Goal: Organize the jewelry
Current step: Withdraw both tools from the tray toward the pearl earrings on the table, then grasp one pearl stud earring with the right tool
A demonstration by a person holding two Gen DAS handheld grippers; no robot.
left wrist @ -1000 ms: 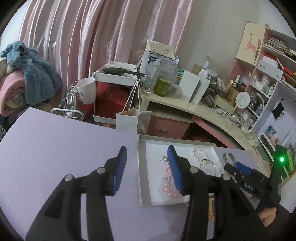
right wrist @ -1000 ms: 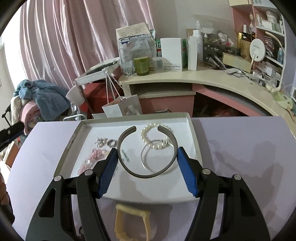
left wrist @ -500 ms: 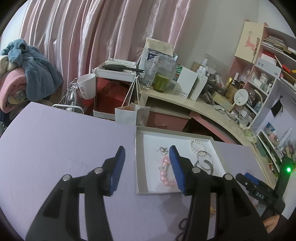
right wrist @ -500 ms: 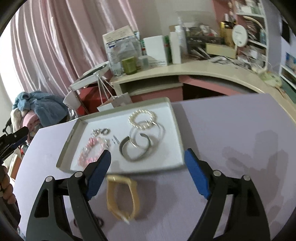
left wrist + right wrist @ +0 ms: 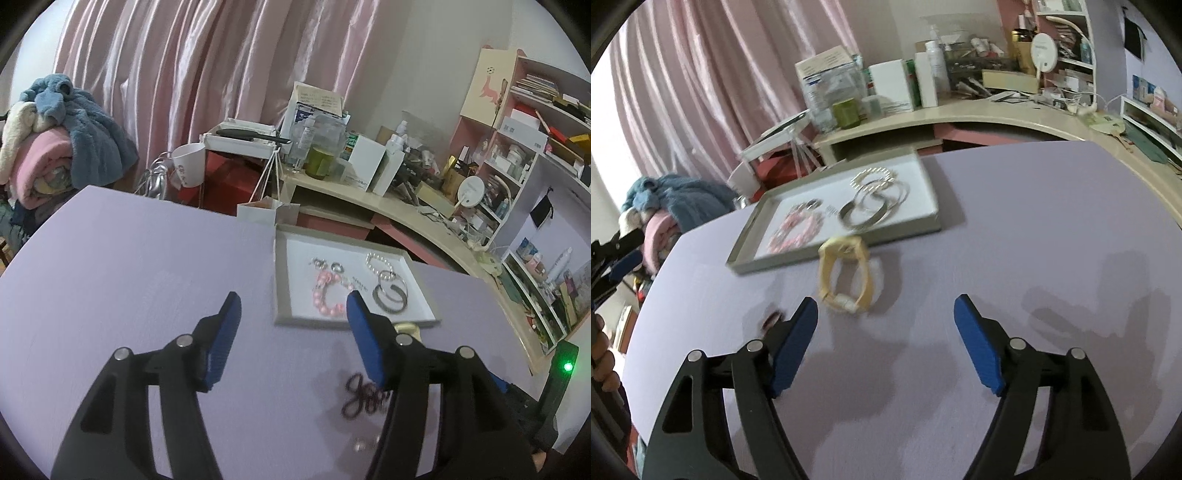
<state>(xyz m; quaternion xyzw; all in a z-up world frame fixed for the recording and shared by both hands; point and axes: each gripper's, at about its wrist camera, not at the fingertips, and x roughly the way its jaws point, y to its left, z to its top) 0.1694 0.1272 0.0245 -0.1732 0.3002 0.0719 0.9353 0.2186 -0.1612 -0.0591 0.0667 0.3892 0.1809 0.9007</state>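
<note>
On the lilac tabletop point(image 5: 1034, 221) a tray point(image 5: 925, 228) already carries a pink bead bracelet point(image 5: 798, 230), a pearl bracelet point(image 5: 873, 174), silver bangles point(image 5: 871, 206) and small rings point(image 5: 328, 266). Still outside it lie a yellow watch point(image 5: 846, 273), just beside the tray's near rim, and a dark coiled hair tie point(image 5: 364, 397) nearer the camera.

The right tool point(image 5: 886, 343) is held above the tabletop with its jaws standing wide and nothing between them; they have just been closing a little. The left tool point(image 5: 293, 332) is likewise empty, and its jaws have just been opening; the hair tie is seen just past its right finger, not between the pads.

The watch appears to be the next piece to be gathered, judging by how it sits ahead of the right tool. For a clean pick, the tool should be centred over one side of the strap loop, lowered until the pads straddle the band, and only then closed. The watch face is best avoided, since a hard case may slip. The lift should clear the tray's rim before the watch is set on bare liner, away from the bangles, so that nothing is tangled.
</note>
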